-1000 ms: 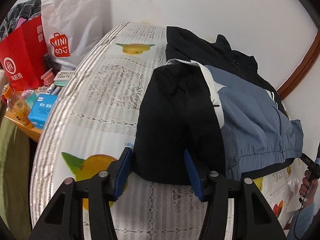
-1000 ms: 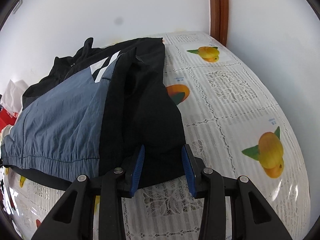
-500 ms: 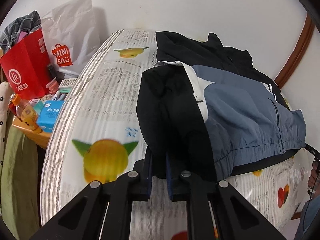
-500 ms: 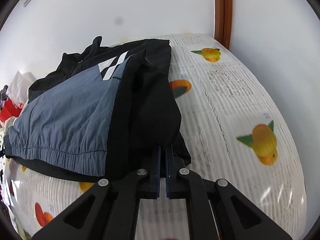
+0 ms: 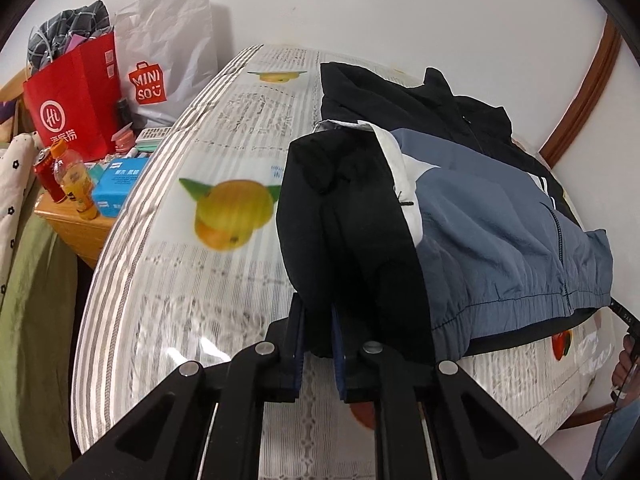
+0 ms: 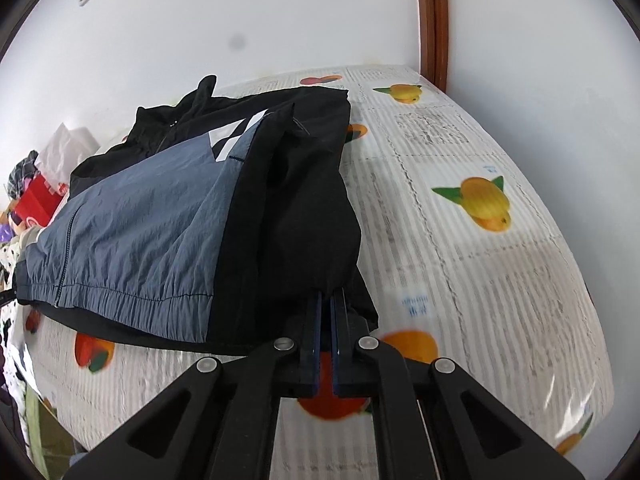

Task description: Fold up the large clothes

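the left hand-held gripper (image 5: 318, 334) pinches the black hem of the jacket (image 5: 492, 224). the right hand-held gripper (image 6: 325, 316) pinches the other black corner. the jacket lies on the worktop (image 6: 480, 280).

Each hand-held gripper — the left hand-held gripper (image 5: 318, 320) and the right hand-held gripper (image 6: 326, 312) — is matte black, with angular linkage arms pinned by round silver screws and flat fingers (image 5: 297, 332) faced with blue pads.
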Demonstrator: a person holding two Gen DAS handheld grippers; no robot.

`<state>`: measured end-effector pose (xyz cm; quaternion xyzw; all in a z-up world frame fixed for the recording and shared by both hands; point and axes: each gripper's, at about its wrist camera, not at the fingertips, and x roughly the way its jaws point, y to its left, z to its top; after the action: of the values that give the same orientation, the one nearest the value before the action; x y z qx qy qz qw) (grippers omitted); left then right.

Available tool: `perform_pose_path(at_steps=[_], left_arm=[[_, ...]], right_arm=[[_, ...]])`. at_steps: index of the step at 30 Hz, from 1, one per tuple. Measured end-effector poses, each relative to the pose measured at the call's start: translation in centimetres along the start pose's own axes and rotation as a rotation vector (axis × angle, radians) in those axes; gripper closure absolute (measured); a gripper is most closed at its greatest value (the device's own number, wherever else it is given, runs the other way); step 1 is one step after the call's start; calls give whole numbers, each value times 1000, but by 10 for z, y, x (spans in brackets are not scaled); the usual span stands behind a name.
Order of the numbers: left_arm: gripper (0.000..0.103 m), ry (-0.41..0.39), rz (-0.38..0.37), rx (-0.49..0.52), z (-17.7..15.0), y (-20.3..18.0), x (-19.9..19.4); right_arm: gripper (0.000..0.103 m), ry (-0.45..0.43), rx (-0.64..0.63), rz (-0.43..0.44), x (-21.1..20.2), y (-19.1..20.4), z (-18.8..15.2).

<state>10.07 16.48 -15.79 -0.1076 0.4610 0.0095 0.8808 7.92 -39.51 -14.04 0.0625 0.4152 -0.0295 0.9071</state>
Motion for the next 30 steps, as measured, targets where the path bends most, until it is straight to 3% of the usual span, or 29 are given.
perform_pose_path(at_steps=[6,11,12,14,15,16,23,30], left_arm=[[83,-8,23,-18,-3,1,-3],[80,-35,28,-40,-5,3,-12],[77,-49,26,-42,-5,3,-15],[60,-87,8,-37,-6,3,-24],[50,-106,-2,-34,-7,2,-28],[49,-121,-9,-32,-8,1,-31],[49,-170,-111,-17,-6,-11,-42],[50,-125,-123,13,0,-29,-25]], right_arm=[[100,14,36,-99,-3,-20,-10],[96,-22,39,-110,-27,-14,-12],[92,-38,38,-96,-32,-10,-10],[80,-71,30,-61,-43,0,-10],[68,-82,25,-46,-45,5,-9],[63,-96,12,-26,-47,12,-8],[62,-128,-25,25,-34,44,3],[62,-109,-12,47,-12,57,10]])
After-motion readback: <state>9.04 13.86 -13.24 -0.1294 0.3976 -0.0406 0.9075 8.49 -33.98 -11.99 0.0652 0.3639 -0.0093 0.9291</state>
